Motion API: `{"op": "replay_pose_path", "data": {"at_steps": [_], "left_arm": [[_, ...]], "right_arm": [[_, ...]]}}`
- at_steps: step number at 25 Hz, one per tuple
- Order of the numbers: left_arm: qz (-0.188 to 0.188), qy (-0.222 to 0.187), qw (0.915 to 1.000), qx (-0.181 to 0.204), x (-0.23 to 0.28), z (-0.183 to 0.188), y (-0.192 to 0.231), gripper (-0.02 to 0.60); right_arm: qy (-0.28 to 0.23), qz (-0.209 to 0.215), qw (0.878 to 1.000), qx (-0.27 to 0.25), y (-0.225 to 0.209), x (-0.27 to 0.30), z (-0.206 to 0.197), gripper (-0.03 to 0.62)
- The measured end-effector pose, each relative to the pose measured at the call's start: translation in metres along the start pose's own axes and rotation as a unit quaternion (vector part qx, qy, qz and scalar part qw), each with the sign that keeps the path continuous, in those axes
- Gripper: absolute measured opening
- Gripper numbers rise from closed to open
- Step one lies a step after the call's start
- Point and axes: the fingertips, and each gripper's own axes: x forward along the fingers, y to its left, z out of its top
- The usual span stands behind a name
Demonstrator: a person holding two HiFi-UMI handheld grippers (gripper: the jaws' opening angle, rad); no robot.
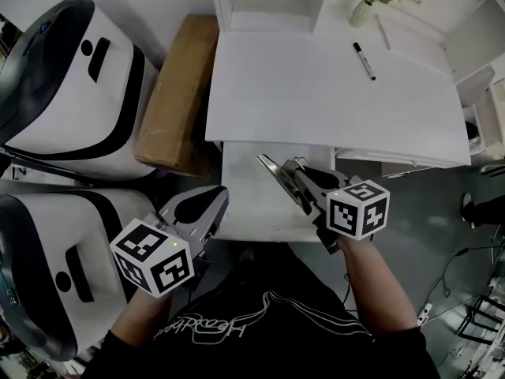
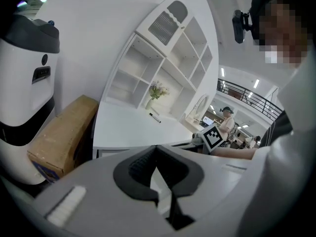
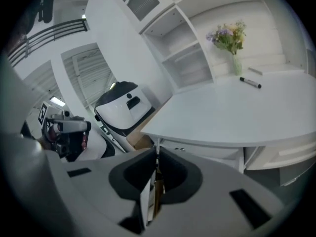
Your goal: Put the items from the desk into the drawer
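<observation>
The black marker pen [image 1: 364, 60] lies on the far right of the white counter [image 1: 300, 101], well apart from both grippers. The jaws of the left gripper [image 1: 218, 199] and of the right gripper [image 1: 266, 164] are pressed together, with nothing between them. If the marker were met with unspread jaws, it could be rolled away. The pale vase of flowers [image 1: 361, 13] just beyond it could be tipped by a long reach. The white drawer [image 1: 252, 205], seemingly pulled out at the near edge, could be knocked. Counted: one marker, one vase, one brown cardboard box [image 1: 177, 93], two white rounded machines [image 1: 71, 77], two grippers
</observation>
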Motion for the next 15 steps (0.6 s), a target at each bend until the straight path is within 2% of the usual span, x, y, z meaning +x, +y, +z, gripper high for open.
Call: {"op": "replay_pose_path", "data": {"at_steps": [5,11,15], "left_arm": [[0.016,0.005,0.9998,-0.012,0.001,-0.002,0.016,0.009],[0.038,0.007,0.9988,-0.03,0.003,-0.004,0.037,0.009],[0.054,0.011,0.9975,-0.045,0.006,-0.007,0.05,0.009]], "right_arm": [[0.068,0.01,0.996,-0.059,0.007,0.042,-0.032,0.031],[0.132,0.037,0.988,-0.076,0.005,0.088,-0.072,0.031],[0.16,0.06,0.983,-0.068,0.0,0.114,-0.094,0.031]]}}
